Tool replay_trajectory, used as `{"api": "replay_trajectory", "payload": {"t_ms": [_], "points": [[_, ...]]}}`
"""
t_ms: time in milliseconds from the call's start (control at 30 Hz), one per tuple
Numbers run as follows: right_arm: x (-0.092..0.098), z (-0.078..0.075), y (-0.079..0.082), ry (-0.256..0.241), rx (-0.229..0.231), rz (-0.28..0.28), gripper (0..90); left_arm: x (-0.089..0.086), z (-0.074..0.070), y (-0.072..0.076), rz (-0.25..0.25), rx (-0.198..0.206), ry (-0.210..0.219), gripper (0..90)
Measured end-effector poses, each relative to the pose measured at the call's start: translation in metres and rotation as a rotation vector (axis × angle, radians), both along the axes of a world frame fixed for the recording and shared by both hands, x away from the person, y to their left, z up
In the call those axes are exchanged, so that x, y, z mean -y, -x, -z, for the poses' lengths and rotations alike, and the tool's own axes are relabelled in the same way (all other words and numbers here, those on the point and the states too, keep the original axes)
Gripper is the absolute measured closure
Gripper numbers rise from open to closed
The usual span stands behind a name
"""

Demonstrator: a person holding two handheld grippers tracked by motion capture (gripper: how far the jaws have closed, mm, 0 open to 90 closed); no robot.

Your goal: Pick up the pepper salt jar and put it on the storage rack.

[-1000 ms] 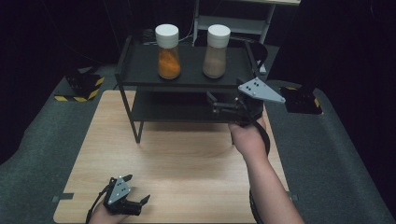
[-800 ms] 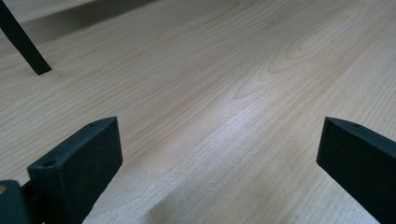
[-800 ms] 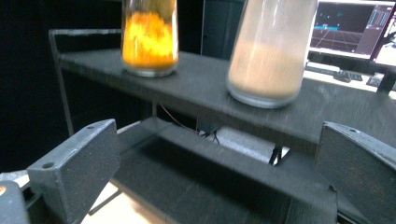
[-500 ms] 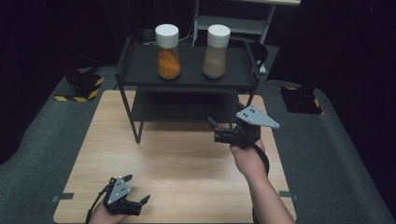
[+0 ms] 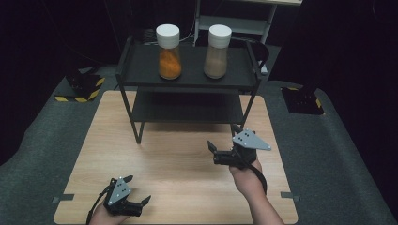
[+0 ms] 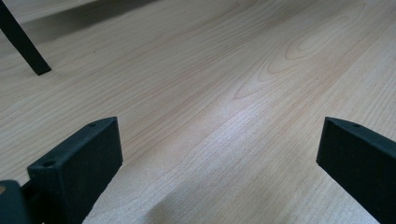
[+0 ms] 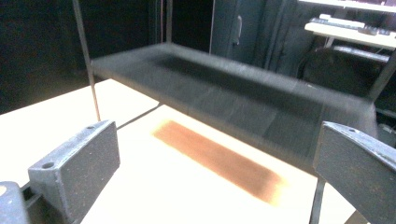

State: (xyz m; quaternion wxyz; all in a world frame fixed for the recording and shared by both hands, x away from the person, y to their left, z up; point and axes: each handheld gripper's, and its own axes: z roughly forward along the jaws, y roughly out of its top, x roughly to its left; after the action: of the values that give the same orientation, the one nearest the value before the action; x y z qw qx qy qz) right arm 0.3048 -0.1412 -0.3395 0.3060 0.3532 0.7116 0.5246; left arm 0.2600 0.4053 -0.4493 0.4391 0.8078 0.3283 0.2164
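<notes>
A black two-tier rack stands at the far side of the wooden table. On its top shelf stand an orange-filled jar and a tan-filled jar, both with white lids. My right gripper hovers open over the table in front of the rack's right leg, jaws pointing left, nothing between them. In the right gripper view the open jaws frame the rack's lower shelf. At the table's near left edge my left gripper stands open and empty, over bare wood in the left gripper view.
One rack leg rises at the upper left of the left gripper view. Grey mat surrounds the table. Yellow-black striped blocks sit on the floor to the left and right. A light shelf unit stands behind the rack.
My right gripper has drawn back from the rack's right side toward the person and dropped lower over the table. The left gripper and both jars have stayed put.
</notes>
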Motion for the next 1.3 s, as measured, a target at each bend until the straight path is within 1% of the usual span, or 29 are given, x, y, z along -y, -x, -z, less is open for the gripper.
{"api": "replay_trajectory", "payload": {"t_ms": [67,100,133,167,200,233,267,333,400,467,533,600,633,700,767,833,867,900,933,967,1000,1033,1067,1133,1233,1267,1300], "points": [[0.002,0.01,0.004,0.0,-0.014,0.001,0.1,0.0,0.0,0.0,-0.008,-0.005,0.008,0.5],[0.004,0.019,0.007,0.0,-0.025,-0.001,0.1,0.0,0.001,0.0,-0.014,-0.005,0.014,0.5],[0.004,0.019,0.007,0.0,-0.025,-0.001,0.1,0.0,0.001,0.0,-0.014,-0.005,0.014,0.5],[0.007,0.037,0.013,-0.001,-0.051,0.001,0.1,0.001,0.001,0.0,-0.017,-0.007,0.018,0.5],[0.01,0.047,0.015,0.005,-0.068,0.001,0.1,0.002,0.001,0.0,-0.016,-0.006,0.016,0.5],[0.011,0.054,0.017,0.015,-0.08,0.002,0.2,0.002,0.001,-0.002,-0.006,-0.001,0.008,0.5],[0.012,0.067,0.019,0.034,-0.101,0.005,0.2,0.003,0.0,-0.002,0.005,0.002,-0.002,0.5],[0.015,0.086,0.023,0.054,-0.137,0.006,0.3,0.005,0.001,0.0,0.01,0.016,-0.013,0.5],[0.016,0.1,0.026,0.071,-0.162,0.012,0.4,0.005,0.001,0.003,0.001,0.019,-0.005,0.5],[0.015,0.109,0.03,0.084,-0.174,0.022,0.4,0.005,0.002,0.004,0.0,0.018,-0.003,0.5],[0.014,0.116,0.035,0.099,-0.18,0.03,0.4,0.005,0.002,0.004,0.005,0.023,-0.006,0.6],[0.012,0.119,0.038,0.121,-0.168,0.028,0.4,0.004,0.002,0.004,0.011,0.023,-0.009,0.6],[0.011,0.119,0.038,0.129,-0.169,0.028,0.4,0.004,0.001,0.005,0.01,0.023,-0.012,0.6],[0.011,0.121,0.039,0.126,-0.17,0.033,0.4,0.004,0.001,0.005,0.004,0.02,-0.01,0.6],[0.012,0.122,0.037,0.116,-0.184,0.033,0.6,0.003,0.001,0.004,-0.004,0.01,-0.005,0.6],[0.013,0.123,0.038,0.109,-0.179,0.035,0.6,0.003,0.0,0.003,-0.005,0.008,-0.005,0.6],[0.013,0.124,0.039,0.102,-0.175,0.039,0.6,0.002,0.001,0.003,-0.005,0.009,0.005,0.6],[0.015,0.126,0.041,0.087,-0.167,0.043,0.6,-0.001,0.003,0.003,0.0,0.011,0.028,0.7],[0.015,0.126,0.041,0.087,-0.167,0.043,0.6,-0.001,0.003,0.003,0.0,0.011,0.028,1.2],[0.017,0.126,0.044,0.059,-0.166,0.053,0.5,-0.003,0.001,0.001,-0.008,0.008,0.057,1.1],[0.017,0.126,0.046,0.061,-0.16,0.056,0.4,-0.005,0.0,0.0,-0.008,0.006,0.074,1.1],[0.018,0.126,0.047,0.061,-0.155,0.056,0.3,-0.006,-0.001,-0.001,-0.004,0.01,0.101,1.1],[0.02,0.125,0.048,0.06,-0.151,0.054,0.1,-0.006,-0.001,-0.002,-0.002,0.011,0.113,1.0],[0.024,0.125,0.05,0.044,-0.154,0.058,0.1,-0.003,-0.002,-0.003,0.001,0.012,0.111,1.1],[0.028,0.127,0.05,0.029,-0.162,0.069,0.1,-0.001,-0.001,-0.006,0.004,-0.002,0.107,1.4],[0.029,0.127,0.05,0.025,-0.168,0.074,0.2,-0.002,-0.001,-0.006,0.006,-0.004,0.118,1.5],[0.03,0.127,0.05,0.011,-0.175,0.082,0.3,-0.003,-0.002,-0.006,0.008,0.001,0.134,1.7]]}}
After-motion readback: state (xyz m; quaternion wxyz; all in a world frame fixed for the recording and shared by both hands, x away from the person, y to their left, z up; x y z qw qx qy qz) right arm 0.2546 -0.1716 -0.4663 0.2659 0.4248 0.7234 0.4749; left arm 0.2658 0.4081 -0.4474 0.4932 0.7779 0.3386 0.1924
